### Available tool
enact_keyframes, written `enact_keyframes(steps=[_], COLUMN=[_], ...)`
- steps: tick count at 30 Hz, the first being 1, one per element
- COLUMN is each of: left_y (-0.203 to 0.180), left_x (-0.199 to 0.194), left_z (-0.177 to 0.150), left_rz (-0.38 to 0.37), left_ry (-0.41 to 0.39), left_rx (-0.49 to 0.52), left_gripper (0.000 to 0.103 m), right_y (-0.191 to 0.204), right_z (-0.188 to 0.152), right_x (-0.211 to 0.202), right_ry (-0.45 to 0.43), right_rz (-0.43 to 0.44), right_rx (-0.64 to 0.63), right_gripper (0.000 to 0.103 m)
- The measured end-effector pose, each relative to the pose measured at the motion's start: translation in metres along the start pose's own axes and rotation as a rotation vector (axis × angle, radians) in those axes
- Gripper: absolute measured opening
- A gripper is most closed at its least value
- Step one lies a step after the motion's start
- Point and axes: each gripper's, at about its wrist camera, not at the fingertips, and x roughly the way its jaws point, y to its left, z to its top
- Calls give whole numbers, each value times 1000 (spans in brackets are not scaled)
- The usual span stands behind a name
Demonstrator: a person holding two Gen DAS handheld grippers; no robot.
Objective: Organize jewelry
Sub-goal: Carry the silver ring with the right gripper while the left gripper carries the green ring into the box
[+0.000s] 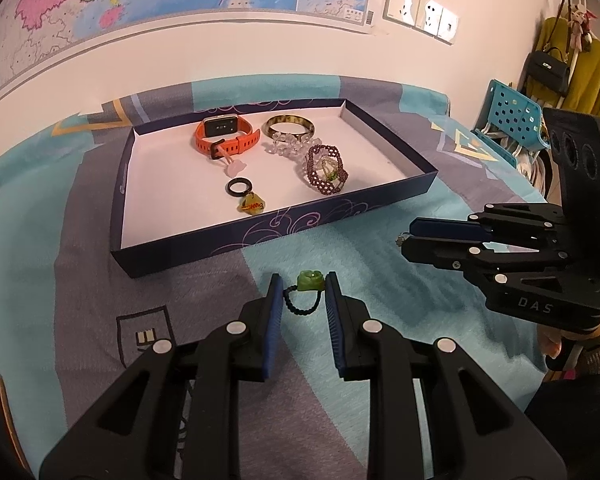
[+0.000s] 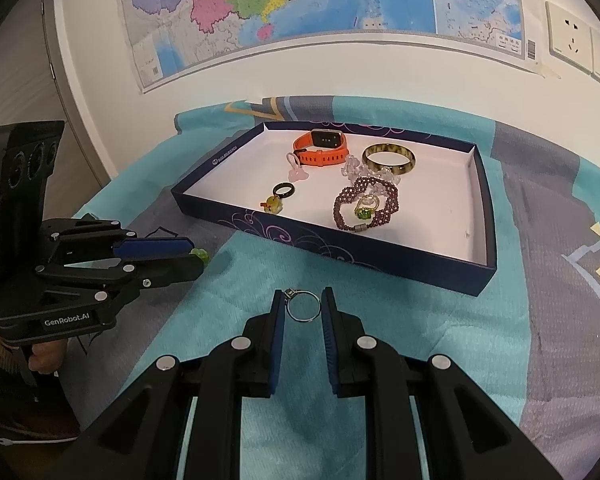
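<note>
Between the pads of your left tool [image 1: 300, 300] sits a ring of dark beads with a green stone [image 1: 305, 292], pinched across its width, stone end pointing away toward the tray. Your right tool [image 2: 303, 306] likewise pinches a thin metal ring [image 2: 303, 307] across its width, its small setting at the upper left by the left pad. Both rings appear lifted just clear of the cloth, though the views don't settle this. Gripping across the width keeps each hoop from rolling out, and it leaves the underside free for a flat set-down.

Both tools hang side by side just short of the tray's near wall [image 1: 260, 236], angled down toward it; judged step: carry to tray, drop not yet made.

Count inside the tray: one orange watch [image 1: 225, 136], one mottled bangle [image 1: 288, 126], one clear bead bracelet [image 1: 286, 146], one purple beaded bracelet [image 1: 326, 172] with one small green-stone ring lying inside its loop, one black ring with a yellow-green charm [image 1: 246, 198], one pale pink charm [image 1: 236, 168]. Seven pieces in, two in hand.

Pieces cluster at the far and middle part; the near-left floor is bare, likely room for these two.

Tray rests on a bench under a teal and grey cloth [image 1: 40, 280]. Wall map [image 2: 284, 4] behind.
</note>
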Motion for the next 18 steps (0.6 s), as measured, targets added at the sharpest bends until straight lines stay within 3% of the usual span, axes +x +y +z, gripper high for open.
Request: enact_keyframes(steps=[18], left_y=[-1], left_x=[-3], left_z=[6], left_rz=[-5], left_ry=[-20], left_rx=[1], left_gripper=[22], right_y=[1], right_z=[9], right_x=[1], right_ry=[-16], right_rz=[1], right_rx=[-13], right_gripper=[16])
